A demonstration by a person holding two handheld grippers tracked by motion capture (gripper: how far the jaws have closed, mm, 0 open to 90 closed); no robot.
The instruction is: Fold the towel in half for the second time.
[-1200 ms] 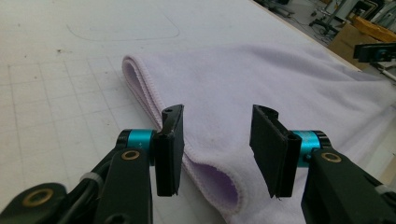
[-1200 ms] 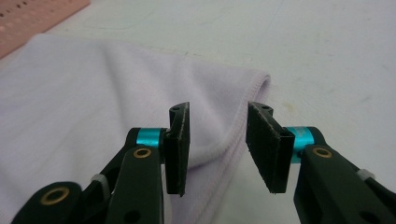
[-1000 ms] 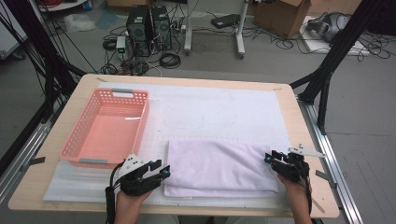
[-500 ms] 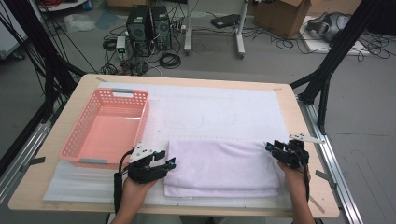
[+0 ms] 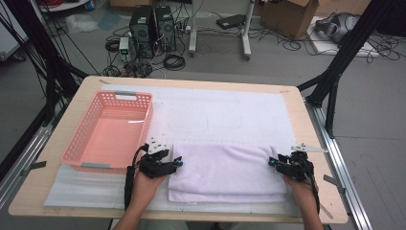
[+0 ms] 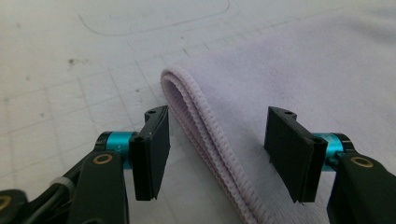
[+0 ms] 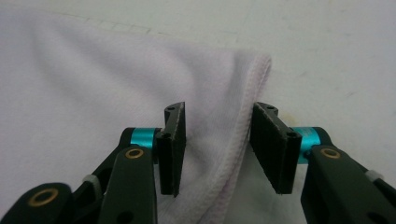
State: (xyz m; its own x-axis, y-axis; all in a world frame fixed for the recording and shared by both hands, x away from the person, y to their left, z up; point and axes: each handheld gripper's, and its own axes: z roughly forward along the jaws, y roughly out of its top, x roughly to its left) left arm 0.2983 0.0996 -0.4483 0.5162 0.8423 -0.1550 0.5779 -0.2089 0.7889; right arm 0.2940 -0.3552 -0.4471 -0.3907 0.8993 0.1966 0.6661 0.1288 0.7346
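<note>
So the wooden table (image 5: 313, 143) took up most of the high view, with a white padded mat (image 5: 225, 115) over it that looked quilted, a faint grid pressed into it. Middle to lower part of the frame was where the folded towel (image 5: 225, 170) lay, pale lilac, soft terry-looking, folded into a long rectangle with at least two layers stacked (you could see the doubled hem in both gripper views). A pink plastic basket (image 5: 76, 143) with perforated walls sat at the left of the frame, just beside the towel's left end and with nothing in it.

The left gripper (image 5: 178, 163) was at the towel's left short edge and the right gripper (image 5: 270, 163) at the right short edge. Both sets of tongs were spread wide, nothing pinched yet. In the left gripper view the jaws straddled the rounded hemmed edge, one over the mat and one over the cloth. Same deal in the right gripper view.

My read: this was the grab step before another fold. Next move would need both pairs to close on all the layers at once, otherwise the lower one gets left behind
</note>
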